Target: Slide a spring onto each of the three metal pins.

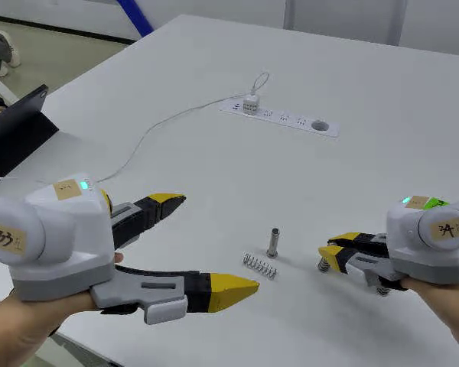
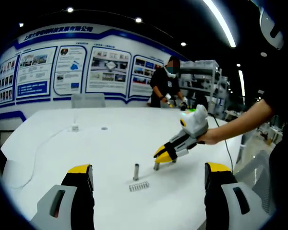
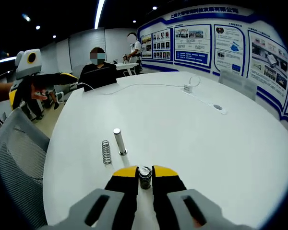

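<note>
- Head view: the left tool (image 1: 203,245) gapes wide with nothing in it. Its lower yellow tip is near the small coiled steel spring (image 1: 260,266). The spring lies flat on the white table (image 1: 352,176), just beside the bare upright metal pin (image 1: 274,241). To the right, the right tool (image 1: 335,248) is pinched on a coil-wrapped metal pin (image 1: 322,264) that rests on the table.
- Left gripper view: the spring (image 2: 138,186) sits ahead between the spread jaws, in front of the bare upright metal pin (image 2: 136,171). Its long axis runs crosswise to the tool's reach. The right tool (image 2: 164,154) is beyond the pin with its load.
- Right gripper view: the jaws are closed tight on the coil-wrapped metal pin (image 3: 145,177). The spring (image 3: 105,152) lies to the left of the bare upright metal pin (image 3: 119,141), flat where the pin stands vertical. To my eye the empty left tool is the nearer one, and the spring must be tipped upright before it can drop over the pin.
</note>
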`<state>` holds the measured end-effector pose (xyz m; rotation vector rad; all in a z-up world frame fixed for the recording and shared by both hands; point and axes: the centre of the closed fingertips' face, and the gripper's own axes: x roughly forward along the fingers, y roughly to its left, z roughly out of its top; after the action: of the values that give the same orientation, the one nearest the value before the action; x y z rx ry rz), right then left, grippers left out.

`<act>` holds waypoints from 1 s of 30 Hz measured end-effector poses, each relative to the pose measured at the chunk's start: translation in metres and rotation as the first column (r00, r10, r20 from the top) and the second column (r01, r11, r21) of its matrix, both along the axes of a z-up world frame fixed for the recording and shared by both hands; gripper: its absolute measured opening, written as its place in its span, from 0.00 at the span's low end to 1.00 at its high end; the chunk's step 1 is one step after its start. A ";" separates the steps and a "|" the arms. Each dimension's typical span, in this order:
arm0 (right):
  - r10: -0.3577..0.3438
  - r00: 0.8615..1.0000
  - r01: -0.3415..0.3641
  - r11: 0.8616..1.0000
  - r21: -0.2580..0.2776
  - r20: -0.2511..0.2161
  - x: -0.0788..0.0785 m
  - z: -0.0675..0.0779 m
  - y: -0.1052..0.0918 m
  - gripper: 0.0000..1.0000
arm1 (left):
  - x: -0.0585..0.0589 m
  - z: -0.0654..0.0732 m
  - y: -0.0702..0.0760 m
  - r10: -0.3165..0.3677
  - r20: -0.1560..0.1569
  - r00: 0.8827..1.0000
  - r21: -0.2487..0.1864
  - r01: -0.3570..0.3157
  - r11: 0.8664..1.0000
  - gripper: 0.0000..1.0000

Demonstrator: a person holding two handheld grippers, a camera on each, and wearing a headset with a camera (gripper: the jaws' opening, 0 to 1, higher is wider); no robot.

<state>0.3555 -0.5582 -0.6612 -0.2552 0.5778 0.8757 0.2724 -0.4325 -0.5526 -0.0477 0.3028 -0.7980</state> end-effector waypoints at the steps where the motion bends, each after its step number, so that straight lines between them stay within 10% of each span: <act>1: 0.006 1.000 -0.006 1.000 0.004 -0.004 -0.001 0.000 0.001 0.12 | 0.000 0.000 0.000 0.000 0.001 1.000 -0.001 0.000 1.000 0.98; 22: 0.029 0.996 -0.036 0.997 0.074 0.089 -0.019 0.047 0.022 0.18 | -0.002 0.002 -0.007 -0.044 0.002 0.999 0.006 0.044 0.999 0.97; 30: 0.122 0.989 -0.126 0.991 0.050 0.078 -0.042 0.035 0.059 0.18 | -0.005 -0.002 0.007 -0.045 -0.009 0.999 0.023 0.045 0.999 0.97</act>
<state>0.3139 -0.4989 -0.6259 -0.2753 0.4712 0.9968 0.2679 -0.4256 -0.5550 -0.0232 0.3223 -0.8388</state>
